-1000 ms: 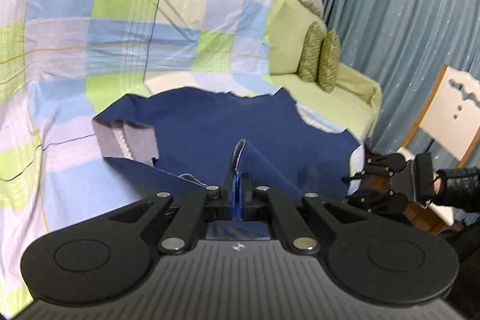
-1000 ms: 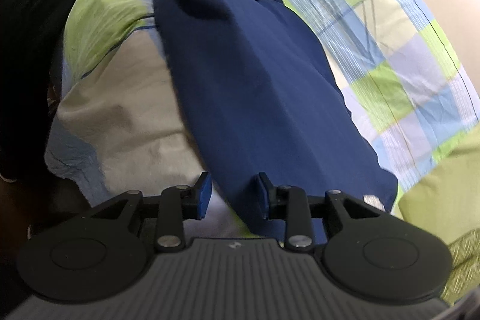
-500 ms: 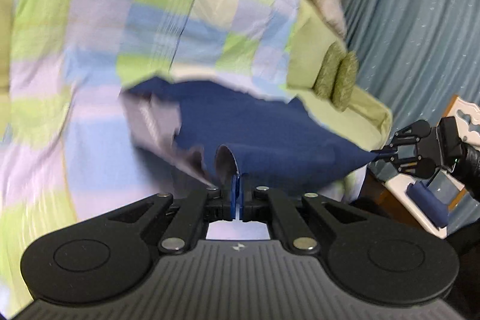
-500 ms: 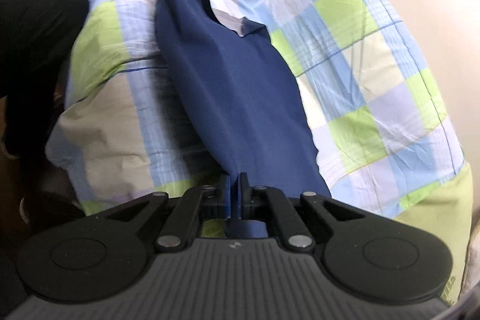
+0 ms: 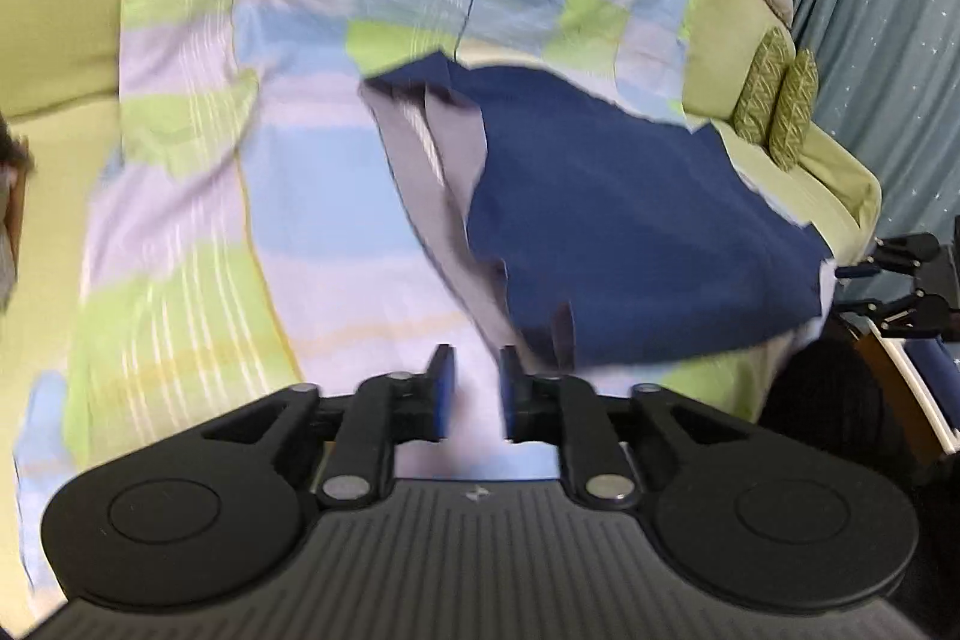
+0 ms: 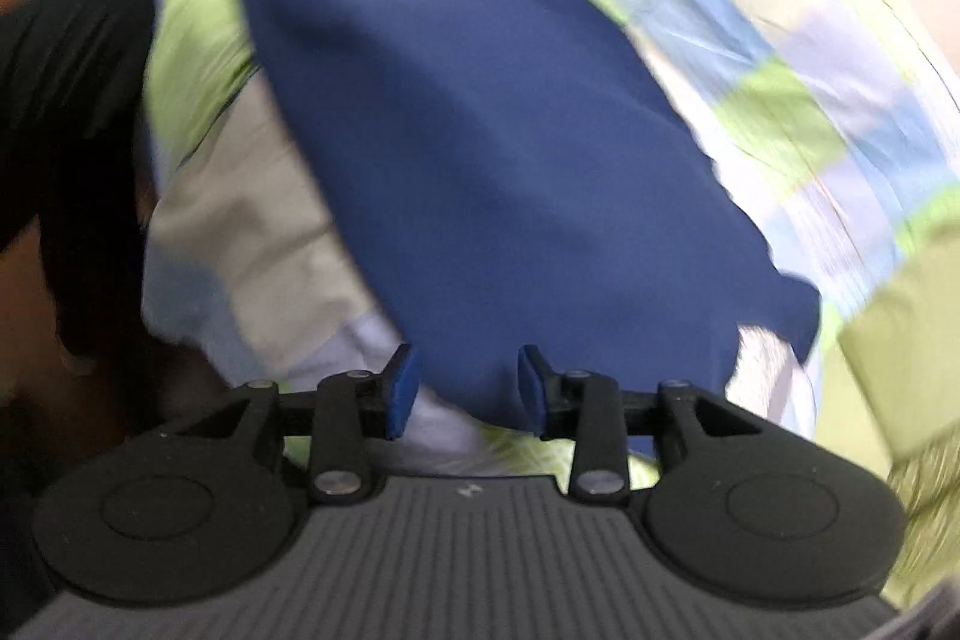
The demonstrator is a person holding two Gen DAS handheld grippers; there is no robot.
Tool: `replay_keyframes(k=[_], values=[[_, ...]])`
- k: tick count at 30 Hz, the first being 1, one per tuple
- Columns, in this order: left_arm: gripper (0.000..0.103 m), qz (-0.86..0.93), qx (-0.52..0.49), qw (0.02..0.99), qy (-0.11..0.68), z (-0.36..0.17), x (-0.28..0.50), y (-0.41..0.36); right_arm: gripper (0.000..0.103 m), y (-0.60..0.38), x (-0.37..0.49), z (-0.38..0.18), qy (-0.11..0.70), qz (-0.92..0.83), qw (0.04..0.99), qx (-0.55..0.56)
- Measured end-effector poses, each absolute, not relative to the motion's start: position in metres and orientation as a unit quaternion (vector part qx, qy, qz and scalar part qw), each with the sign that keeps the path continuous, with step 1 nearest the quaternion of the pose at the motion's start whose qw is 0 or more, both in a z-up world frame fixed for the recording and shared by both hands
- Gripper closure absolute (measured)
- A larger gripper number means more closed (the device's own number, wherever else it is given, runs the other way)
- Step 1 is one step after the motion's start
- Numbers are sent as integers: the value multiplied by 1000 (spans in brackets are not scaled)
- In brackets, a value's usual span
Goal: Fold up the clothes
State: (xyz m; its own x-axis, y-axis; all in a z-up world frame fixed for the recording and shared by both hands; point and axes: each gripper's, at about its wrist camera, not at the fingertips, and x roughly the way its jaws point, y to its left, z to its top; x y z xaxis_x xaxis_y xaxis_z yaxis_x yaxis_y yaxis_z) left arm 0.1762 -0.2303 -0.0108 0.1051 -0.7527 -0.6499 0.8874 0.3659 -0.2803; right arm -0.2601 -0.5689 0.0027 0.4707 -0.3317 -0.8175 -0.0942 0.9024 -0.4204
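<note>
Lying flat on quilt (image 5: 336,196), garment (image 5: 624,220) is gripped by neither tong. Left gripper (image 5: 474,388) and right gripper (image 6: 468,388) are spread, empty, likely positioned for regrasp.

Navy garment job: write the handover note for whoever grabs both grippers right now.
Left gripper: open, empty, just short of the near edge of the navy garment.
Right gripper: open, holding nothing, the garment's edge between its fingers.
Garment: lies on the checked bedspread, one layer folded over, grey inner side showing along its left edge.
Done: one fold laid down and released.
Left: probably further folds to make it compact; the right wrist view is blurred, so check the edges line up.
</note>
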Motion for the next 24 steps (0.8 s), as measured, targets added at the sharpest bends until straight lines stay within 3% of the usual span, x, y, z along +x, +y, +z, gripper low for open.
replay_keyframes(k=[4,9,13,19,24], values=[[69,-569,104,740,344,-5,192,-280,60,-586,-251,14,470,-92,861,-173],[61,-578,152,737,316,-12,218,-379,55,-604,-209,12,443,-79,878,-163],[58,-563,145,738,344,-34,263,-451,51,-614,-176,1,437,-63,878,-186],[58,-560,23,705,435,-70,331,-504,47,-639,-141,-21,439,-59,875,-194],[59,-568,-94,686,446,-76,365,-509,47,-656,-126,-36,445,-64,873,-189]])
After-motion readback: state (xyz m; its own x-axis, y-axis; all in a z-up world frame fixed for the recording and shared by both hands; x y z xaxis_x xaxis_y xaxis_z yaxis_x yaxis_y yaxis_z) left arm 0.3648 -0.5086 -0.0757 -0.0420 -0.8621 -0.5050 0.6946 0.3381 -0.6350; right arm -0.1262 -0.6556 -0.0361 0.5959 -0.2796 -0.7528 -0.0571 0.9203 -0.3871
